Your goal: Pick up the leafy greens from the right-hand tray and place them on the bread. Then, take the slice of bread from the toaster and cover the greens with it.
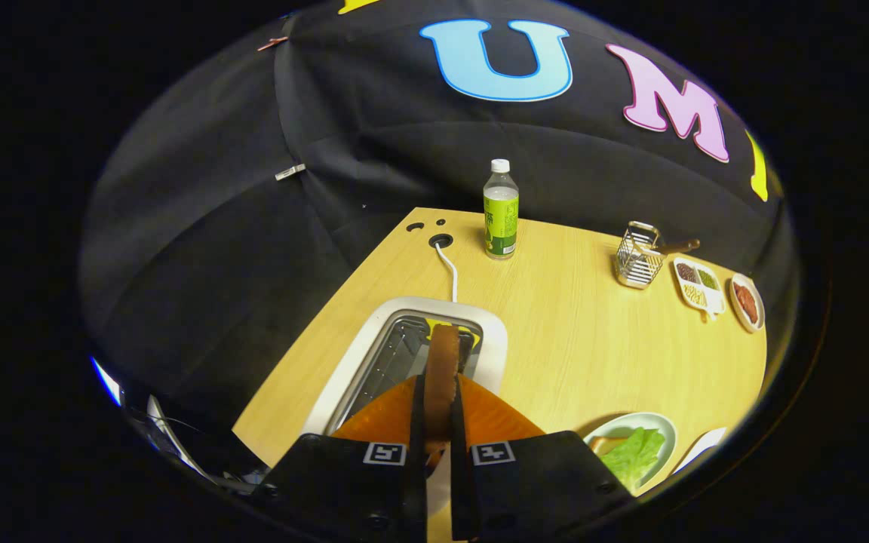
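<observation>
Above the white toaster [412, 343] on a wooden table [593, 339], the gripper [438, 411] pinches a slice of bread [442, 377] edge-on between both fingers, while the leafy greens [634, 452] lie on bread in a plate [657, 424] to the right, a bottle [500, 211] standing beyond.
</observation>
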The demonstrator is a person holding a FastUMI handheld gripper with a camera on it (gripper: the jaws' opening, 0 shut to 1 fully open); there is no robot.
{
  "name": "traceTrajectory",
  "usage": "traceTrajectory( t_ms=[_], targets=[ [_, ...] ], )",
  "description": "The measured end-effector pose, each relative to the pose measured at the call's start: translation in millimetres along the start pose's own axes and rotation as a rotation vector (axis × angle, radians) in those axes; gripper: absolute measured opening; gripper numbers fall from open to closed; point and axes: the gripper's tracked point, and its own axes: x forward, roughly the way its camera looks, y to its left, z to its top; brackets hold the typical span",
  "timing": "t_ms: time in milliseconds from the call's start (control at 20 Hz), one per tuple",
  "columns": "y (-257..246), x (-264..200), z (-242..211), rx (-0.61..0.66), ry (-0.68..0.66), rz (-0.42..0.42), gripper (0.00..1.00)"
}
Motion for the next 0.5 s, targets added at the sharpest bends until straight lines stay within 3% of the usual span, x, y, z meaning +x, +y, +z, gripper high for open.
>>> traceTrajectory(
  t_ms=[150, 500],
  targets=[
    [0, -8, 5, 0.012, -0.025, -0.006, 0.11],
    [-4, -64, 53, 0.098, -0.162, 0.05, 0.11]
  ],
)
